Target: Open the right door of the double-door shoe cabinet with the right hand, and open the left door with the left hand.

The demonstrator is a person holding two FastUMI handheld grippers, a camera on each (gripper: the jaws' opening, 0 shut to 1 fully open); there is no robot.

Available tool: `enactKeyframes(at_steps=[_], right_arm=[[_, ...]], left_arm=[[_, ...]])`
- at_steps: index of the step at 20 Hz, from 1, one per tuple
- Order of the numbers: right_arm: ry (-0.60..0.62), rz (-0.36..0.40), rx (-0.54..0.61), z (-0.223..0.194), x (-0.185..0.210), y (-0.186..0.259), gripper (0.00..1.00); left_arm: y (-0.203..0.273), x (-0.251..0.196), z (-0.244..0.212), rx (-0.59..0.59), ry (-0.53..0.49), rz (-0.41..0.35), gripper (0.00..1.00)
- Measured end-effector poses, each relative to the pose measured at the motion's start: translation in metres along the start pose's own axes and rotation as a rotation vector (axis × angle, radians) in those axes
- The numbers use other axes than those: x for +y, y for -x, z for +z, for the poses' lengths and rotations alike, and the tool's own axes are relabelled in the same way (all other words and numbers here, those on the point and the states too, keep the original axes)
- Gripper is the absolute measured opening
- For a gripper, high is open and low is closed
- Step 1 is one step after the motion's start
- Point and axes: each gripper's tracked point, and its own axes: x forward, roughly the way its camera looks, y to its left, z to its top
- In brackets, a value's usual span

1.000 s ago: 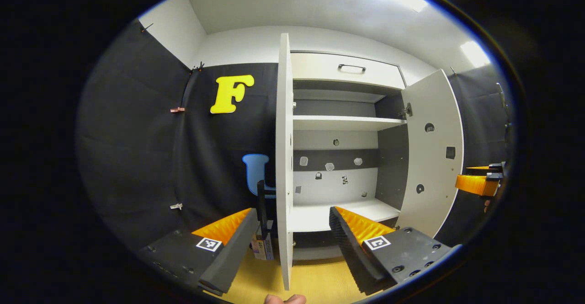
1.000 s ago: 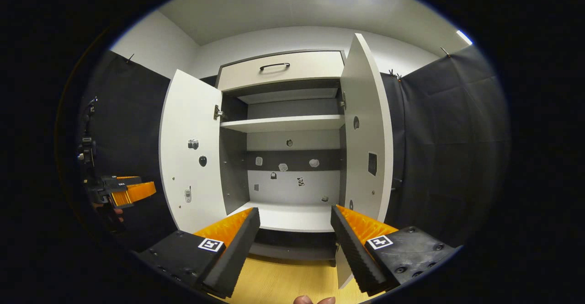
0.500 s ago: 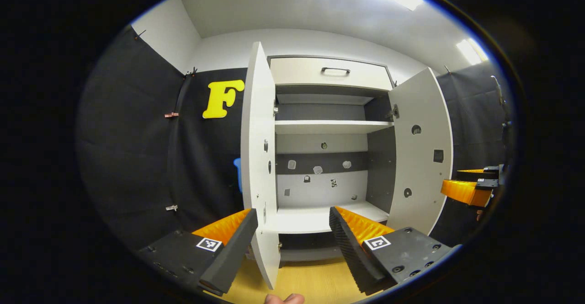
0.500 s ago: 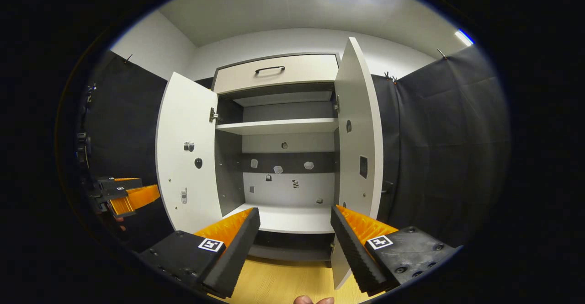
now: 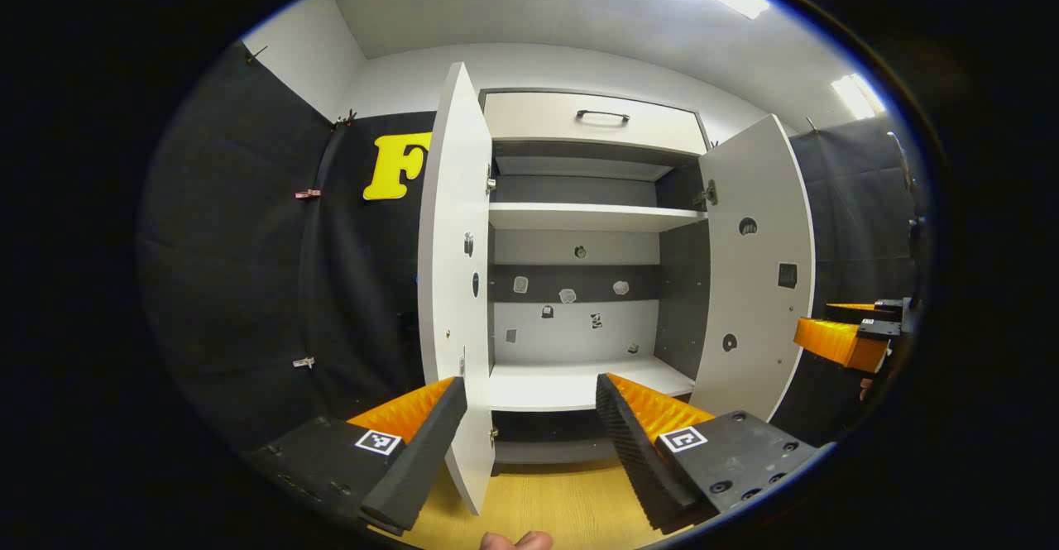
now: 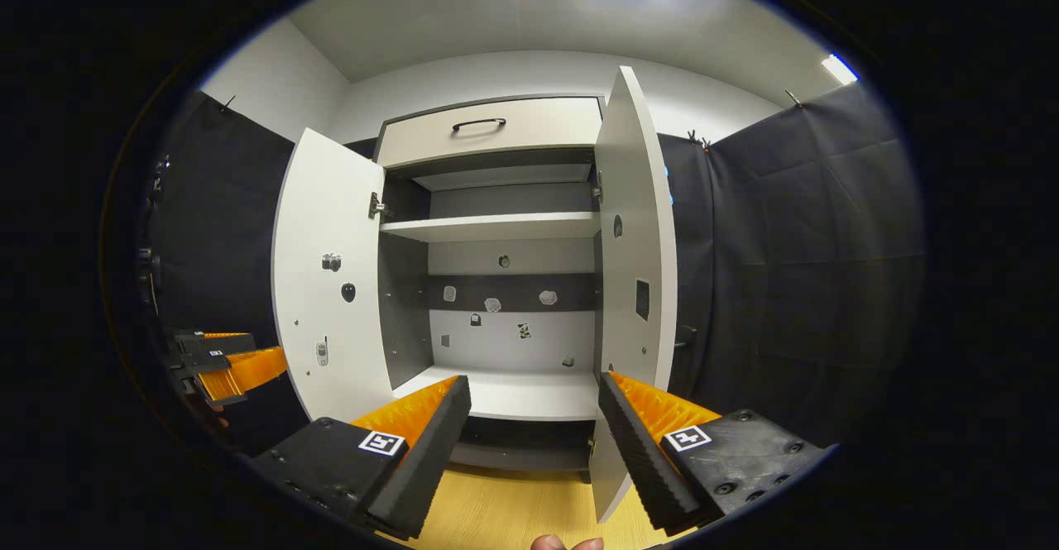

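The white shoe cabinet (image 5: pixel 591 120) stands with both doors swung out. In the left gripper view its left door (image 5: pixel 455 269) is seen almost edge-on, its lower edge just beside my left finger. My left gripper (image 5: pixel 529 434) is open with nothing between the pads. The right door (image 5: pixel 757 269) hangs wide, and the right gripper (image 5: pixel 844 339) shows beyond it. In the right gripper view the right door (image 6: pixel 637 285) stands nearly edge-on by my right finger. My right gripper (image 6: pixel 534 434) is open and holds nothing. The left door (image 6: pixel 327 285) is wide open, with the left gripper (image 6: pixel 232 360) outside it.
Inside are an upper shelf (image 5: pixel 587 217) and a bottom shelf (image 5: pixel 579 385), with small stickers on the back panel. A drawer with a black handle (image 5: pixel 604 116) tops the cabinet. Pale wood floor (image 5: pixel 546 500) lies below, and a fingertip (image 5: pixel 513 540) shows at the bottom edge.
In the left gripper view the left door has slid from between my fingers to beside the left finger, showing more of its inner face. The right door has shifted slightly left in the right gripper view.
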Motion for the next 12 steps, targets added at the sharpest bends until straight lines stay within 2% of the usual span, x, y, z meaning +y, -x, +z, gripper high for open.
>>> enactKeyframes(at_steps=[12], right_arm=[[0.004, 0.008, 0.015, -0.0039, 0.0023, -0.0013, 0.98]], left_arm=[[-0.0028, 0.0039, -0.0049, 0.017, -0.019, 0.024, 0.97]])
